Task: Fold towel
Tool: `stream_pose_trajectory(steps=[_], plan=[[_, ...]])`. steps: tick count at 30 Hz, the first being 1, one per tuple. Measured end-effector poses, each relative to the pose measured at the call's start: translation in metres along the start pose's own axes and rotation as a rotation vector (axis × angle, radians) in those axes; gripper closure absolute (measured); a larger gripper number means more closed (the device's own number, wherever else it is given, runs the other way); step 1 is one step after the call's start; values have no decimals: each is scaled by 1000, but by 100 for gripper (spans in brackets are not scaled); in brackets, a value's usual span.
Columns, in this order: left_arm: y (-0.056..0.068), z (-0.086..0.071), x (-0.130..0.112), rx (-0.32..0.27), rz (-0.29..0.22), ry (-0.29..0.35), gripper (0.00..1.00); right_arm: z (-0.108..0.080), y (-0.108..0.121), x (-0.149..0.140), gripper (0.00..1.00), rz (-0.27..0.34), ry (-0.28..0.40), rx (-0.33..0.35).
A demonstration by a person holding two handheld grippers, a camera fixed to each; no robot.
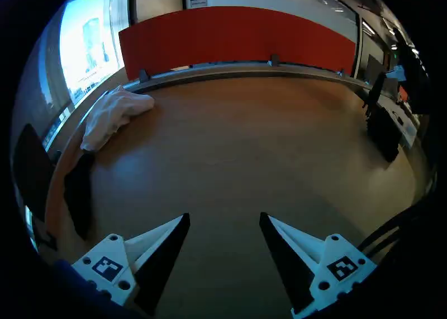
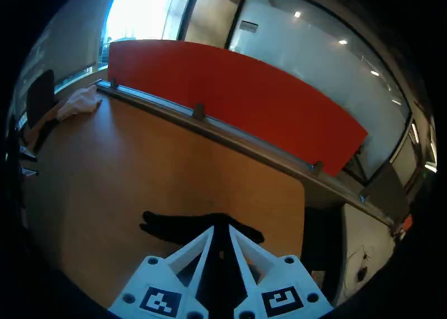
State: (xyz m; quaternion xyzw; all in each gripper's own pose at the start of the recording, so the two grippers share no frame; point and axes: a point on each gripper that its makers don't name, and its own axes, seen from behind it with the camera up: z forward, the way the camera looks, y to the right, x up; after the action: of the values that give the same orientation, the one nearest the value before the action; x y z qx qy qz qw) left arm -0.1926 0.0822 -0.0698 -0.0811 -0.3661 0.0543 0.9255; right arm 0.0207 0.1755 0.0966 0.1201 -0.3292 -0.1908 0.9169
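A crumpled white towel [image 1: 114, 115] lies at the far left of the wooden table [image 1: 240, 146], near the red partition. My left gripper [image 1: 224, 215] hovers open over bare wood, well short of that towel, with nothing between its fingers. In the right gripper view the same pale towel [image 2: 78, 104] sits far off at the upper left. My right gripper [image 2: 221, 228] has its fingers drawn together on a black cloth [image 2: 179, 227]. The cloth spreads flat on the table just ahead of the tips and runs back between them.
A red partition [image 1: 234, 37] on a metal rail borders the table's far side. A dark item [image 1: 78, 196] lies at the table's left edge beside a dark chair back [image 1: 31, 168]. Another dark chair [image 1: 383, 132] stands at the right. The table's right edge [image 2: 304, 207] drops off.
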Motion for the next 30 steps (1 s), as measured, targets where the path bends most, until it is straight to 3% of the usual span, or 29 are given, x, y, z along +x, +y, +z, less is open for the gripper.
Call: stream_pose_trajectory(steps=[9,21,30], plan=[[1,-1,1,-7,9,-1,8,-22,-1,-28,95,28,-17,2],[8,-1,5,-23,20,4,8,-52,3,-85,95,58,-82,-28],[8,-2,2,-24,28,2,8,-62,11,-126,95,100,-141,-66]])
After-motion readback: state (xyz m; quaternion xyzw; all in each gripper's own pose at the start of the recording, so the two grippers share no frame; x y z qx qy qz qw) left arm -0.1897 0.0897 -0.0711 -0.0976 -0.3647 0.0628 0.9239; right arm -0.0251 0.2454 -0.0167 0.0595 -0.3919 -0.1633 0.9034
